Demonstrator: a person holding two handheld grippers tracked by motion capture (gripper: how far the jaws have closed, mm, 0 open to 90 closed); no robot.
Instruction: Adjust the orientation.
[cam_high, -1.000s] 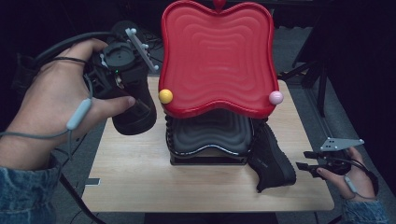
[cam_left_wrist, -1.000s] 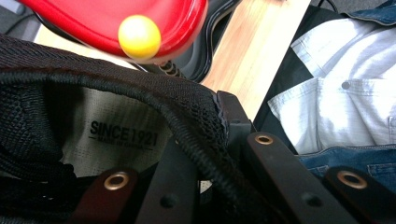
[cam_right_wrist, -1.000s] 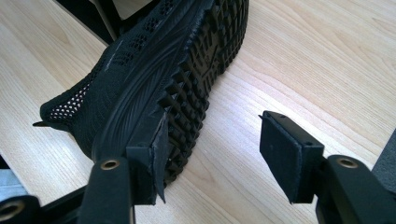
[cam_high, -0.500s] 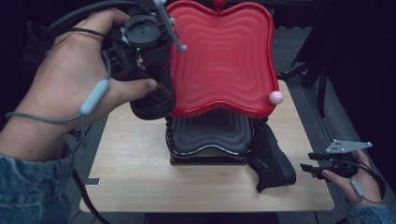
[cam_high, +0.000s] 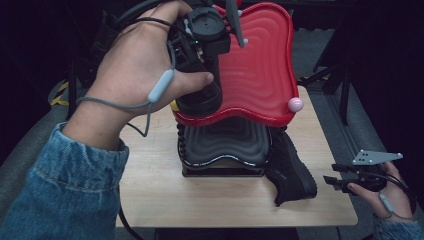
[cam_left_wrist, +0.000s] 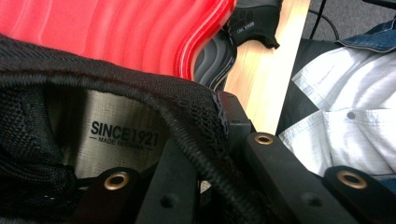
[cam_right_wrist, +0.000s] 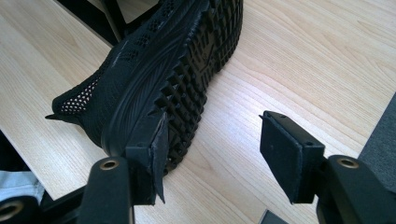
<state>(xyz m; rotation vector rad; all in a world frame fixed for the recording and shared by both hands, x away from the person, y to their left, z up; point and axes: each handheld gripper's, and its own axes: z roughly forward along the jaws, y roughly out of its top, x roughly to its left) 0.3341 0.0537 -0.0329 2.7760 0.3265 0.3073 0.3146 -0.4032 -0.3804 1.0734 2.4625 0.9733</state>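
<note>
A black shoe (cam_high: 199, 102) hangs over the left part of the red wavy tray (cam_high: 260, 65), with my left gripper (cam_high: 197, 80) shut on its collar. In the left gripper view the jaws pinch the mesh rim (cam_left_wrist: 187, 135) beside the printed insole (cam_left_wrist: 123, 135). A second black shoe (cam_high: 290, 170) lies on its side at the table's right, sole toward my right gripper (cam_high: 336, 175). That gripper stands open just off the table edge; in the right gripper view its fingers (cam_right_wrist: 285, 149) stand near the shoe's heel (cam_right_wrist: 159, 79) without holding it.
The red tray rests tilted on a black wavy tray (cam_high: 225, 142) in the middle of the wooden table (cam_high: 150, 190). A pink ball (cam_high: 295, 104) sits at the red tray's right corner. Dark floor and stand legs surround the table.
My left hand has carried the black shoe up and to the right, from beside the red tray to over it, covering the yellow ball. The right gripper has stayed in place.
</note>
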